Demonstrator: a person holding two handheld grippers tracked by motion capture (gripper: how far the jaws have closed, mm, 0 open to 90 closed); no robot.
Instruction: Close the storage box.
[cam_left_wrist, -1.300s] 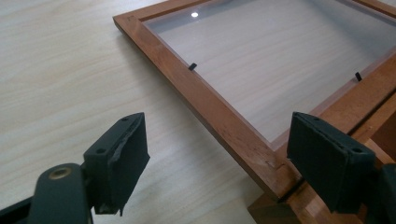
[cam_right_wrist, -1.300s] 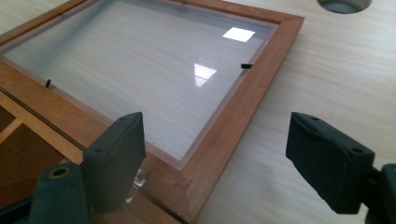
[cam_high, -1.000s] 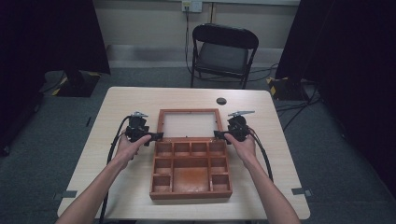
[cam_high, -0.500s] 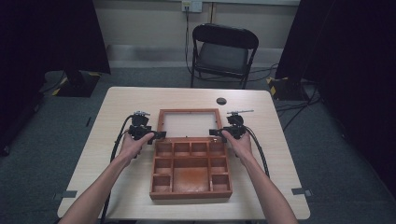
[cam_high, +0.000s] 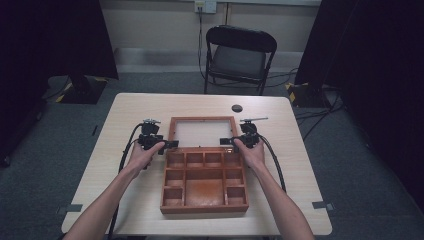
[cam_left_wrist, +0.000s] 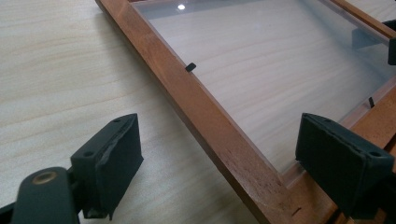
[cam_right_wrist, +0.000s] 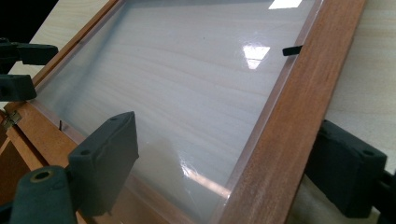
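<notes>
A brown wooden box (cam_high: 204, 208) with several compartments lies open on the table, its glass-paned lid (cam_high: 202, 119) folded back behind it. My left gripper (cam_high: 171, 144) is at the lid's left edge near the hinge. In the left gripper view it (cam_left_wrist: 238, 163) stands open, with the wooden side rail (cam_left_wrist: 205, 107) between its jaws. At the lid's right edge is my right gripper (cam_high: 226, 141). It (cam_right_wrist: 233, 168) is open too, astride the right rail (cam_right_wrist: 299, 93). The pads do not press the wood.
A small black round object (cam_high: 237, 108) lies on the table (cam_high: 130, 110) behind the lid. A black folding chair (cam_high: 240, 55) stands beyond the far edge. Cables trail from both grippers toward the near side.
Both grippers have moved slightly inward to the lid's side rails. The box and the lid lie as before.
</notes>
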